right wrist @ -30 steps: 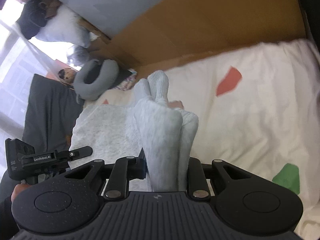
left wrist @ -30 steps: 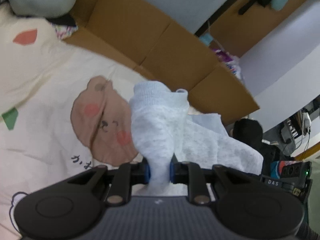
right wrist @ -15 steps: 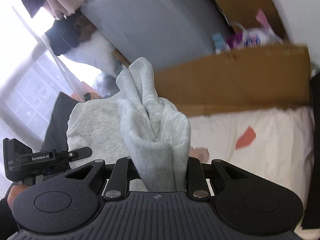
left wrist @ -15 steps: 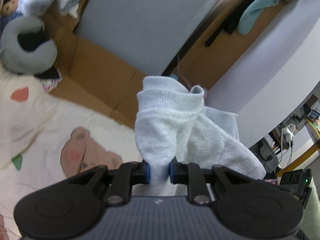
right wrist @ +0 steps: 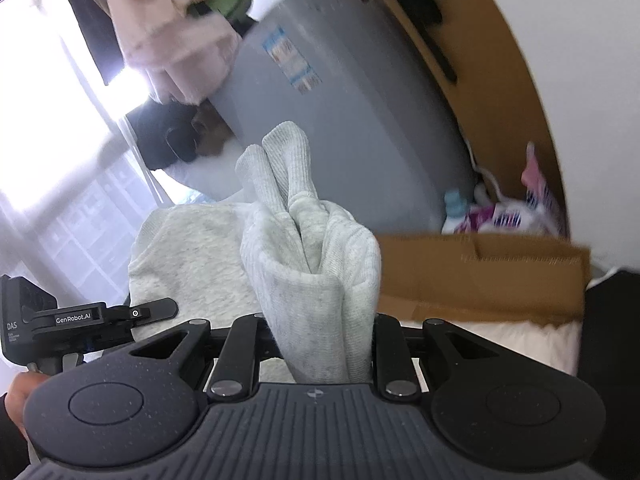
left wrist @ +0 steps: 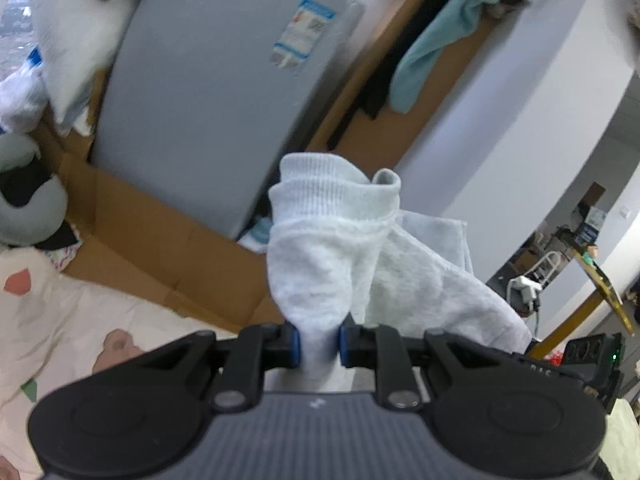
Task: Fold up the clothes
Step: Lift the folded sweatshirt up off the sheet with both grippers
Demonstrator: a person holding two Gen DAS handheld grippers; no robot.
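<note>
Left tool pinching a bunched ribbed hem of the pale grey sweatshirt between its blue-edged pads, cloth standing up straight ahead of the tips and the rest draping off to the right side of the tool. Right tool clamping another gathered ribbed edge of the same sweatshirt, folds rising directly ahead of it and the body of the garment spreading to its left. Both tools holding the garment up in the air, above the bed with its cream printed cover lying below and to the left of the left tool. Showing beyond the cloth, a grey appliance and brown cardboard. Appearing at the left edge of the right view, the other handle gripped by a hand
</note>
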